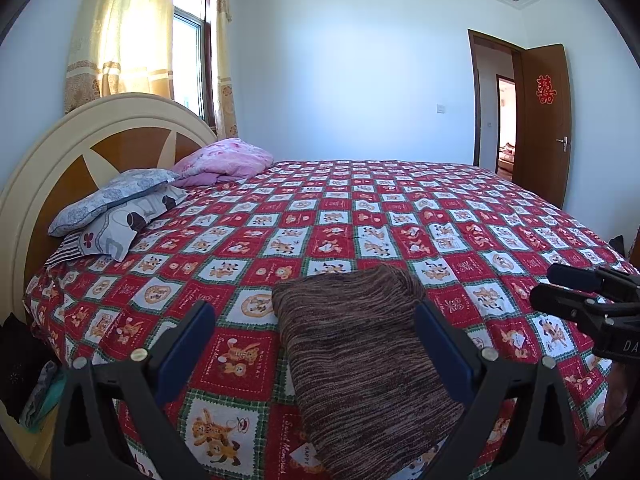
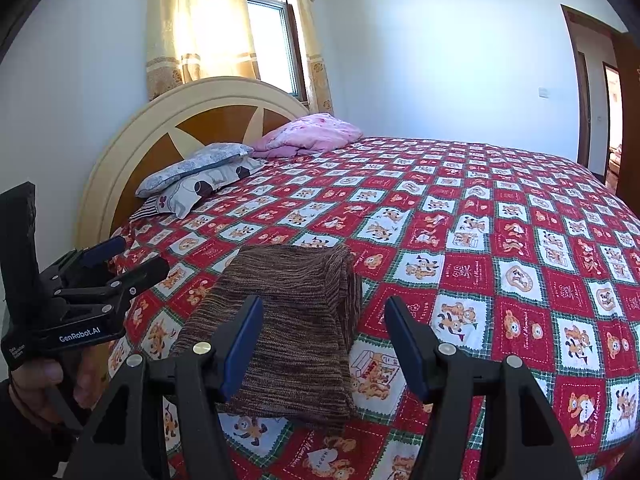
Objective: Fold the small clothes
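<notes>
A wide bed (image 1: pixel 500 216) fills both views, covered by a red, white and green checked quilt (image 2: pixel 520 240) printed with cartoon bears. At its head stands a rounded cream and brown headboard (image 1: pixel 100 140), with a yellow curtain (image 1: pixel 120 28) and a bright window (image 2: pixel 272 32) behind it. Far right, a brown door (image 1: pixel 544 120) stands open, a red paper cutting stuck on it.

Against the headboard lie two stacked grey patterned pillows (image 1: pixel 116 208) and, just beside them, a crumpled pink blanket (image 2: pixel 312 136).

Near the bed's front edge rests the brown striped knit garment (image 1: pixel 360 352), folded into a flat, roughly rectangular stack; how many layers it has is hard to judge from these angles.

The left gripper (image 1: pixel 316 344) hangs above the garment with its jaws spread wide, blue pads on either side of the cloth and apparently clear of it. The right gripper (image 2: pixel 324 344) sits toward the garment's right edge, jaws likewise spread and holding nothing. A hand (image 2: pixel 44 384) grips the left gripper's handle at the lower left of the right wrist view.
</notes>
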The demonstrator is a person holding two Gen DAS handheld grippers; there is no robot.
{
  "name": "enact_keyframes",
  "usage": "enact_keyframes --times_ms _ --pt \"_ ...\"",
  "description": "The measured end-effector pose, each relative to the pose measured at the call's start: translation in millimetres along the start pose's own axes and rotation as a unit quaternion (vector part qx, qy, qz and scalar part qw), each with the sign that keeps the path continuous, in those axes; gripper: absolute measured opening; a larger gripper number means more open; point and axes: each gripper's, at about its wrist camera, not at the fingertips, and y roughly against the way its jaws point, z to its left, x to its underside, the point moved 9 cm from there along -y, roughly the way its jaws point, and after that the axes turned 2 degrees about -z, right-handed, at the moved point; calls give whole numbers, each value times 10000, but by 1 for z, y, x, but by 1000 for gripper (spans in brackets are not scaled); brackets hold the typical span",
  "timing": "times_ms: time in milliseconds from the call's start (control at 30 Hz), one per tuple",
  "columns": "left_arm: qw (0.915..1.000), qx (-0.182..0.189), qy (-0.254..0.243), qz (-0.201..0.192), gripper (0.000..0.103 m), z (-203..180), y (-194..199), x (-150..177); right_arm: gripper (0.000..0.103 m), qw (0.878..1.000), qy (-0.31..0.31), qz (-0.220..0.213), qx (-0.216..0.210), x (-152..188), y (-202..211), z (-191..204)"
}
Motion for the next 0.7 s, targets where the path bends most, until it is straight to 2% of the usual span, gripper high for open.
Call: enact_keyframes --times_ms 533,700 --pt "9999 27 36 102 103 -2 -2 1 64 9999 21 -141 54 -6 3 0" --pt "9999 -79 43 114 103 0 -3 2 64 9999 48 -156 53 -6 4 1"
